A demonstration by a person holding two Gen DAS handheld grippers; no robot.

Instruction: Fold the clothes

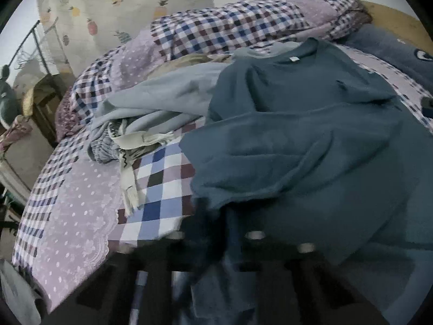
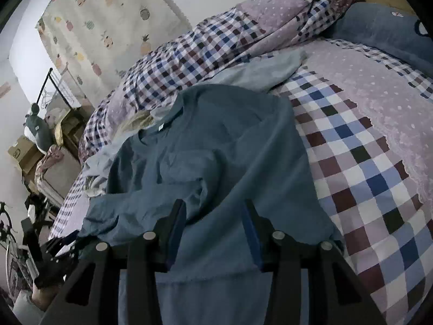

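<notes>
Checked bedspread (image 2: 365,146) w/ teal T-shirt (image 2: 216,149) spread on it, collar far, hem toward me; long axis runs straight away from my right claw (image 2: 213,216), jaws wide apart over hem, empty. Left claw (image 1: 216,270): blurred, can't tell.

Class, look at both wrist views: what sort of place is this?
Most likely a bedroom at home: clothes lie on a bed with a checked quilt, a blue pillow sits at its head, and a fruit-print curtain hangs behind.

The bed (image 2: 365,162) carries a teal shirt (image 2: 216,149), pale blue clothes (image 1: 162,100), a rumpled checked quilt (image 2: 216,40) along its far edge, and a blue pillow (image 2: 379,29).
</notes>
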